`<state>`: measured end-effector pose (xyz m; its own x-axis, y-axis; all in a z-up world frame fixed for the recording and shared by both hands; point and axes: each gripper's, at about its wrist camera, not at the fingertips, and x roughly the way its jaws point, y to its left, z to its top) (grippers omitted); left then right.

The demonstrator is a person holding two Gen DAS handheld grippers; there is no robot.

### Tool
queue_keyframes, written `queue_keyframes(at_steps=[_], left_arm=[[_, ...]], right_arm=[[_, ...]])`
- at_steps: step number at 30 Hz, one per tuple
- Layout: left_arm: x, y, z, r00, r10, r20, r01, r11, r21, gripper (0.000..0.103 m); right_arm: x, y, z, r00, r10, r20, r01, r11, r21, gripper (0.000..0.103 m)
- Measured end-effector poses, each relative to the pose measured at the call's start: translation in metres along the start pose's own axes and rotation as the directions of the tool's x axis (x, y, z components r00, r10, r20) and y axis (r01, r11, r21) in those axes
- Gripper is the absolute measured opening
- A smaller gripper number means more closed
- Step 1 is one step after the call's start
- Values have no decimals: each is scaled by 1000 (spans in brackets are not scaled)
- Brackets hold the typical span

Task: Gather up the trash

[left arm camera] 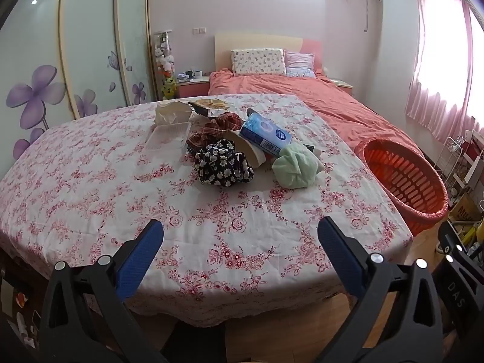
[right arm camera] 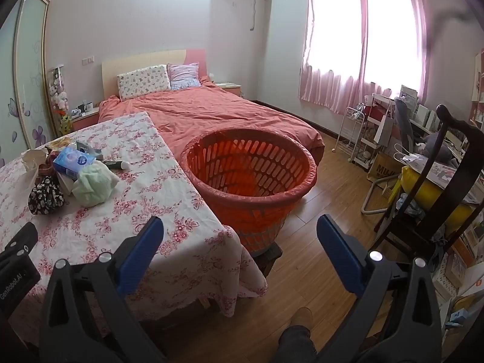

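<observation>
The left gripper hangs wide apart, empty, at the frame's bottom over the floral tablecloth. Clutter sits mid-frame: a blue packet, a green wad. An orange basket stands right.

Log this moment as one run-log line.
phase: pre-grasp | left gripper: open, above table | right gripper: open, facing orange basket | trash pile: untouched on table | basket: no trash seen

left gripper: jaws spread wide | right gripper: jaws spread wide

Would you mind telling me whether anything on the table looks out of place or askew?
Yes: the blue packet lies tilted atop a heap with a floral cloth and green wad, mid-table.
</observation>
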<state>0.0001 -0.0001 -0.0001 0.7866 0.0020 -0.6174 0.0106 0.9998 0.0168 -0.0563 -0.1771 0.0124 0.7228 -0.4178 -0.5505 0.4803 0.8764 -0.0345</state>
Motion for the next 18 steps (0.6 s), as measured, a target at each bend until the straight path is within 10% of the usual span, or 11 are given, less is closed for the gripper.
queue_keyframes(at_steps=[18], left_arm=[[-1, -2, 1, 1000, -1, 2, 1, 1000, 0, 101]], right_arm=[[-1, 0, 0, 1000, -2, 2, 2, 1000, -1, 99]])
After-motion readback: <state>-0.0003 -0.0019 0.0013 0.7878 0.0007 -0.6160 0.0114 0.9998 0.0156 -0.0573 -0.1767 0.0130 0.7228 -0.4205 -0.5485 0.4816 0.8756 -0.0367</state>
